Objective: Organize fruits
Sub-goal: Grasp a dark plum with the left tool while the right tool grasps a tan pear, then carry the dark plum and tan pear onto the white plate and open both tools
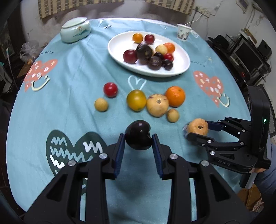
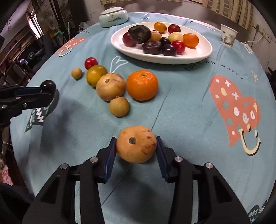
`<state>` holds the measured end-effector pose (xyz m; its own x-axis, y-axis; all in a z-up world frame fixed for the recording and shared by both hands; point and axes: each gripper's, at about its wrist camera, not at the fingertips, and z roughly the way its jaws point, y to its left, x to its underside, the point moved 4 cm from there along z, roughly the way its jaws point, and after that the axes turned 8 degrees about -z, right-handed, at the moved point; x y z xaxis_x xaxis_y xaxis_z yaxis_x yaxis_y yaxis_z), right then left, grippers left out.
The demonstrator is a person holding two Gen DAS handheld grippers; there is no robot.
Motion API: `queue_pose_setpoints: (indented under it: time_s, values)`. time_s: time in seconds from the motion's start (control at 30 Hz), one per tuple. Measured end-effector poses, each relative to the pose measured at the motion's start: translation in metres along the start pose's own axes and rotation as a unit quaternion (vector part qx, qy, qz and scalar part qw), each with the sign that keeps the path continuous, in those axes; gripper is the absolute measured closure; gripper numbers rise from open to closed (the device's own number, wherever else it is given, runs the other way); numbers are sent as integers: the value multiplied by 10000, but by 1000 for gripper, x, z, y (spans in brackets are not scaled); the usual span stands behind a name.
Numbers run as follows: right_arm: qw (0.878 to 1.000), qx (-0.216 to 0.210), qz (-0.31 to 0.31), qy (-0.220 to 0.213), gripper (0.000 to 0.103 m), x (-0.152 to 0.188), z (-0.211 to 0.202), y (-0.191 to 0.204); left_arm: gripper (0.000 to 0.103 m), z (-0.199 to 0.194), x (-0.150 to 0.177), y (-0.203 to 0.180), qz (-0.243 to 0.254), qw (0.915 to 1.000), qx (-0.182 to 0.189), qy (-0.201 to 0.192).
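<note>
Fingers [image 1: 120, 149] pinch a dark plum [image 1: 138, 136], others [image 2: 112, 151] a tan fruit [image 2: 136, 146]; white plate [image 1: 119, 56] holds mixed fruit

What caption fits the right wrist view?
Right hand-held gripper clamps a tan fruit; six fruits lie loose before the filled white plate.

The place looked like a lived-in home. A round table wore a teal tablecloth [image 1: 82, 72] (hearts printed on it), with curtains [image 1: 77, 6] and cluttered shelves [image 1: 248, 53] behind.
</note>
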<state>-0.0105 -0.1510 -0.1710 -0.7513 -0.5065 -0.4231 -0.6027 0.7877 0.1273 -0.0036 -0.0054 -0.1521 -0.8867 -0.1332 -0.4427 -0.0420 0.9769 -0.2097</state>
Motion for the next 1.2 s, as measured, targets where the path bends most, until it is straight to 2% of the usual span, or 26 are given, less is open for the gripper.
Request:
queue_pose_setpoints:
  time_s: [0.13, 0.23, 0.37, 0.47, 0.67, 0.87, 0.9, 0.93, 1.0, 1.2]
  values:
    - [9988, -177, 366, -274, 58, -5, -20, -12, 71, -8, -15, -12, 201, 9996, 137, -140]
    - [9968, -127, 605, -512, 58, -18, -34, -26, 71, -11, -40, -26, 377, 9986, 278, -257]
    - [9925, -93, 752, -956, 58, -49, -56, -45, 71, -11, -89, -48, 615, 9960, 373, -526]
    - [9897, 60, 721, -1235, 58, -86, -64, -62, 71, -1, -130, -59, 694, 9946, 355, -692]
    - [9879, 238, 875, -1257, 58, -143, -37, -99, 71, 54, -195, -55, 564, 9969, 74, -546]
    - [9925, 341, 761, -893, 56, -175, 12, -121, 69, 103, -216, -47, 647, 9971, -209, -332]
    - [9933, 380, 698, -841, 40, -177, 17, -121, 67, 106, -217, -47, 646, 9972, -194, -331]
    - [9926, 438, 637, -937, 19, -179, 18, -121, 60, 108, -219, -45, 634, 9971, -218, -362]
    - [9915, 475, 525, -1090, 18, -183, 16, -123, 57, 111, -221, -41, 591, 9971, -256, -400]
    - [9876, 394, 830, -1273, 18, -174, 3, -133, 56, 95, -220, -44, 663, 9955, -304, -613]
